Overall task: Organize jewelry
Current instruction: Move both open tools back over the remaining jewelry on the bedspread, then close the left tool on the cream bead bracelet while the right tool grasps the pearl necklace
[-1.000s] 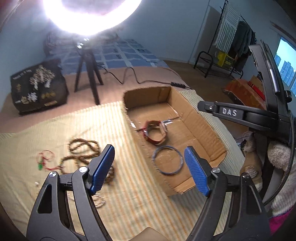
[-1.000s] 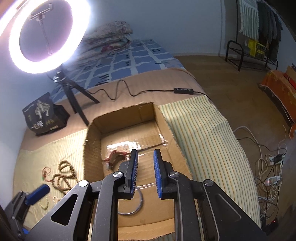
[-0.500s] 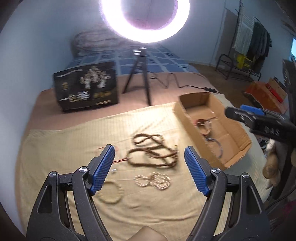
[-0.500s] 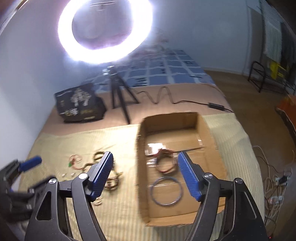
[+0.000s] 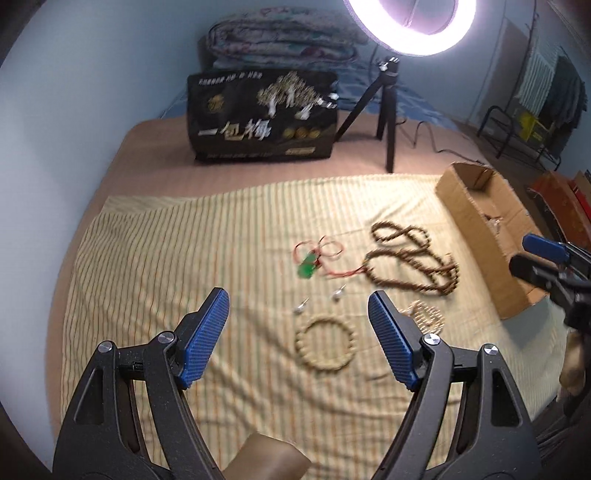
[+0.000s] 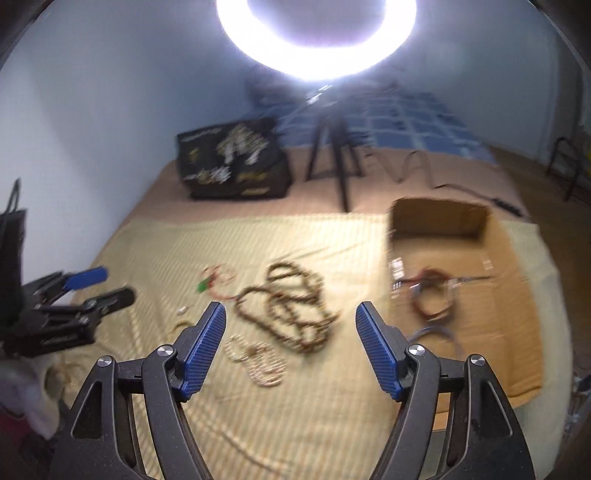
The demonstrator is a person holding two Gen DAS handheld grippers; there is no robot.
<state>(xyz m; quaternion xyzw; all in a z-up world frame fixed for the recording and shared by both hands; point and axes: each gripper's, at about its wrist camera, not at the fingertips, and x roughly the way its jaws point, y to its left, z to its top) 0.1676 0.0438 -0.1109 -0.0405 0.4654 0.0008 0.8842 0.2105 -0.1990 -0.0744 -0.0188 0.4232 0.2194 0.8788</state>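
Left gripper [image 5: 297, 339]: jaws spread wide, holding nothing, poised above the striped cloth [image 5: 184, 258] on the side away from the cardboard box [image 5: 487, 236].
Right gripper [image 6: 290, 345]: likewise spread wide and empty, hanging over the cloth just beside the box's open side.
Between the left fingers: a pale bead bracelet [image 5: 325, 343] lies flat on the cloth, directly ahead of the gap; two small silver earrings [image 5: 319, 301] sit a little beyond it.
Between the right fingers: the long brown bead necklace [image 6: 291, 310], coiled in loops, close to the box wall; a smaller pale beaded piece [image 6: 258, 360] lies nearer the camera.
Farther from the box: a red cord with a green pendant [image 5: 310, 264], beyond the earrings.
Inside the box: a reddish-brown bracelet [image 6: 430, 295] and a thin blue-grey bangle [image 6: 432, 334] already rest on the floor of the box.
Behind the box: a ring light [image 5: 410, 22] on a tripod and a black printed bag [image 5: 262, 118].
Step in hand: judging by the spread, a pickup is being lined up, with several pieces on the cloth waiting to go into the box.
Next move: lower one gripper square over a single piece, probably the pale bracelet or the brown necklace, and pinch a strand without snagging its neighbours; the loose necklace loops will likely trail and drag.
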